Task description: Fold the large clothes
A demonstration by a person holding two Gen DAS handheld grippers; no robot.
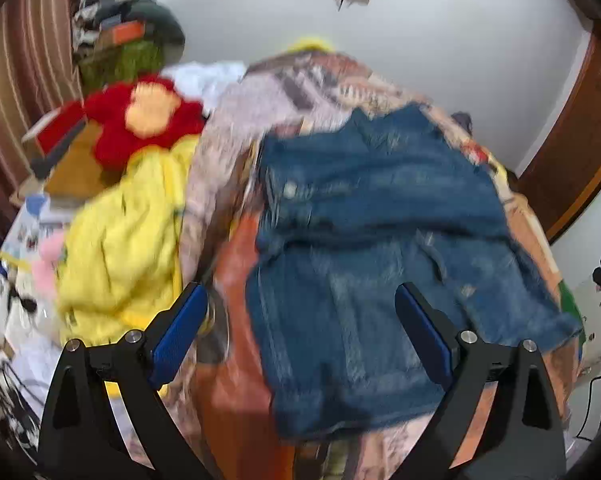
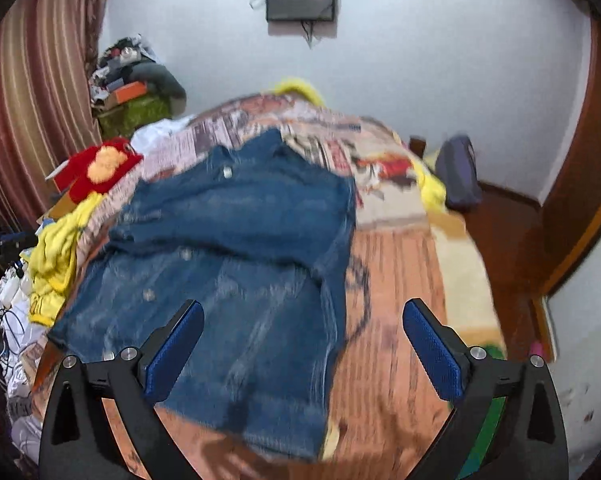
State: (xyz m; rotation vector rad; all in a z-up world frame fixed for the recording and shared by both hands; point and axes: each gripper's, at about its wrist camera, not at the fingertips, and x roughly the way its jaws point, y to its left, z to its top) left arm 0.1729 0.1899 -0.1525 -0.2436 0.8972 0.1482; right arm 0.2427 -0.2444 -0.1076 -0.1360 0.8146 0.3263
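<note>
A blue denim jacket (image 1: 384,248) lies spread flat on a bed with a patterned orange cover (image 1: 228,392), collar at the far end. It also shows in the right wrist view (image 2: 236,248). My left gripper (image 1: 302,300) is open and empty, hovering above the jacket's near left part. My right gripper (image 2: 304,316) is open and empty, above the jacket's near right edge. Both views are blurred by motion.
A yellow garment (image 1: 120,248) and a red plush toy (image 1: 140,120) lie left of the jacket. A cluttered pile (image 2: 140,88) stands by the striped curtain (image 2: 28,112). A dark backpack (image 2: 458,176) sits on the floor at the right, by a wooden door frame (image 2: 580,200).
</note>
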